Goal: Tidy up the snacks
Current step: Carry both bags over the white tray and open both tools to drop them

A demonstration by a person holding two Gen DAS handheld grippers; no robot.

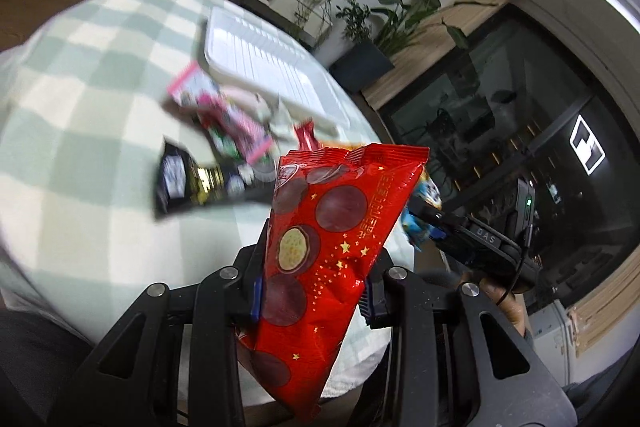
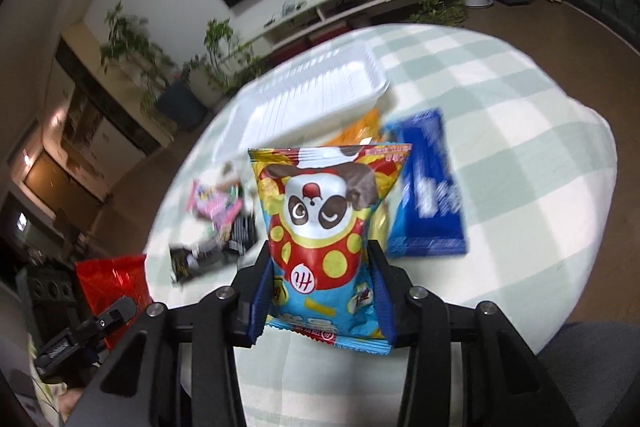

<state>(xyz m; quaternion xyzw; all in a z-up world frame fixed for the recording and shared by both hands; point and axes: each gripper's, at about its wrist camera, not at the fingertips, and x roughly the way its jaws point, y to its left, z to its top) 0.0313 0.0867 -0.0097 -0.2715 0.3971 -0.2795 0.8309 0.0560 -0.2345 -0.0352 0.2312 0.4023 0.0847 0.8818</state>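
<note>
Above the checked table, lifting step: left gripper clamped on red packet, right gripper gripping panda bag; next, carrying both to white tray

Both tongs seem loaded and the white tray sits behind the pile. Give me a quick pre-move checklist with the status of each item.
1. Left tongs grip the red cookie-print snack bag: ok.
2. Right tongs grip the panda-print snack bag: ok.
3. White ribbed plastic tray has room inside: ok.
4. Both bags lifted off the checked tablecloth: ok.
5. Blue wrapped packet and the other loose snacks lie outside the tray: ok.
6. Grips firm enough for carrying: cannot tell.
</note>
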